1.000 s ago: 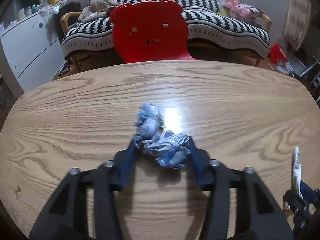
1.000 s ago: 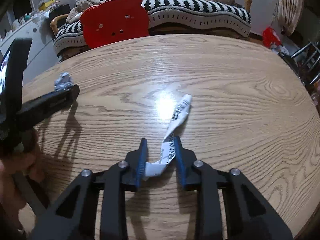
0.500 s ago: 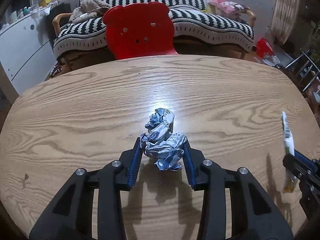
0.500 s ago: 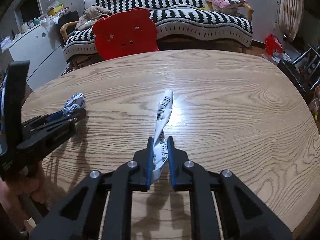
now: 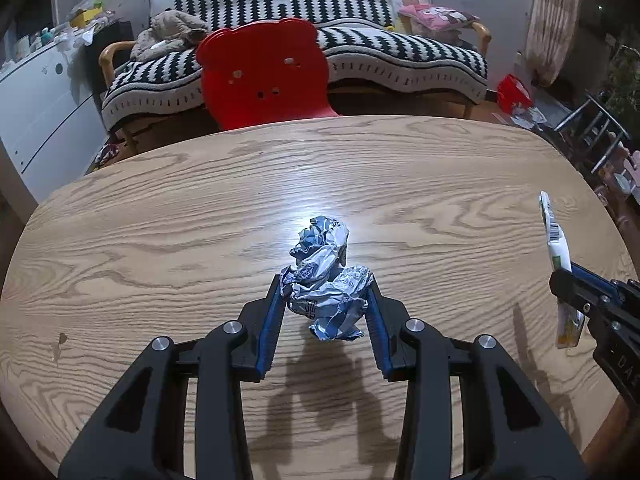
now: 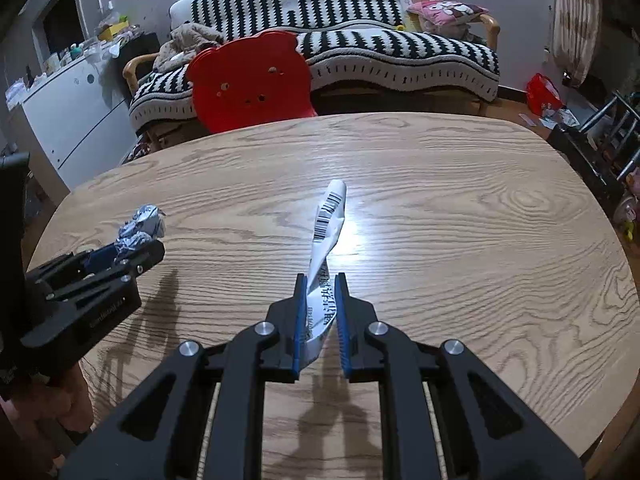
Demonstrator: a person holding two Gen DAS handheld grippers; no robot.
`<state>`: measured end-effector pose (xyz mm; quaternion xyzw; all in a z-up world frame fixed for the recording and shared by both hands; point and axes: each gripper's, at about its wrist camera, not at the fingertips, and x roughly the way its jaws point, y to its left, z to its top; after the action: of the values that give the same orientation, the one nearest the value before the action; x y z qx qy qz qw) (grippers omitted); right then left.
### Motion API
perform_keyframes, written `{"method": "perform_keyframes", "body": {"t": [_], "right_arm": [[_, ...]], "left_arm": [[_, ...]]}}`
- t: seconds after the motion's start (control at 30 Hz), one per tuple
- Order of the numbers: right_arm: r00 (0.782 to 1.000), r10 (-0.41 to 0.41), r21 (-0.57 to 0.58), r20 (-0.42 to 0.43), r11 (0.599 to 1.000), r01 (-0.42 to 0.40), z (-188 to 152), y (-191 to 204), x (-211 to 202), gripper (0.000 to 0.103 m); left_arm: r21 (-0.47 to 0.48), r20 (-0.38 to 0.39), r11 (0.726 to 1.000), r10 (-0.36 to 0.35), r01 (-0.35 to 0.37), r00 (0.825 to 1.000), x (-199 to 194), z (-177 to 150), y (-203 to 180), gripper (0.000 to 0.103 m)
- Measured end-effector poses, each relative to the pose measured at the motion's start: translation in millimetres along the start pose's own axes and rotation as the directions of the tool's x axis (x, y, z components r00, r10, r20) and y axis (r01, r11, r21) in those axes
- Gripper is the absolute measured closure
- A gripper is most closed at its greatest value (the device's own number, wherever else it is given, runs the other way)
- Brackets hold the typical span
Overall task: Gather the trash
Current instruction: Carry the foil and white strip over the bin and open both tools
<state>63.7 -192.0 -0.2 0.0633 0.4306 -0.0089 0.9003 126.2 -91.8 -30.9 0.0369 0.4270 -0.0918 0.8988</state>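
Observation:
A crumpled silver-blue foil wrapper [image 5: 326, 280] is clamped between the blue pads of my left gripper [image 5: 325, 286], held a little above the oval wooden table [image 5: 200, 208]. From the right wrist view the same wrapper [image 6: 140, 228] shows at the far left in the left gripper [image 6: 132, 252]. My right gripper [image 6: 320, 284] is shut on a long white paper strip with a barcode [image 6: 328, 232], which stands up and twists away from the pads. In the left wrist view this strip [image 5: 556, 248] and the right gripper [image 5: 576, 288] sit at the right edge.
A red bear-shaped chair back [image 5: 262, 74] stands at the table's far edge, with a black-and-white striped sofa [image 5: 360, 52] behind it. A white cabinet [image 5: 36, 96] is at the left. Red bags and metal frames [image 5: 516, 94] lie on the floor at the right.
Both grippers closed on their pieces and lifted them off the table: the foil wrapper in the left, the paper strip in the right. More of the room shows above the tabletop.

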Motion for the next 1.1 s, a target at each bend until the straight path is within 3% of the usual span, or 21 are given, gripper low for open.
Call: {"method": "perform_keyframes", "body": {"t": [0.27,0.6,0.8,1.1], "right_arm": [[0.998,-0.047,0.047,0.034,0.998,0.045,-7,-50,-31,0.089],[0.985,-0.151,0.19,0.083,0.973,0.134,-37,-172,-100,0.089],[0.969,-0.23,0.298,0.092,0.935,0.194,-76,-255,-145,0.089],[0.941,-0.334,0.476,0.054,0.837,0.27,-155,-376,-201,0.089]], "left_arm": [[0.075,0.023,0.993,-0.089,0.087,0.996,-19,-1,-65,0.065],[0.192,0.019,0.951,-0.252,0.244,0.968,-46,-16,-188,0.065],[0.274,-0.006,0.892,-0.373,0.36,0.928,-64,-36,-277,0.065],[0.406,-0.095,0.762,-0.513,0.504,0.853,-82,-89,-399,0.065]]}}
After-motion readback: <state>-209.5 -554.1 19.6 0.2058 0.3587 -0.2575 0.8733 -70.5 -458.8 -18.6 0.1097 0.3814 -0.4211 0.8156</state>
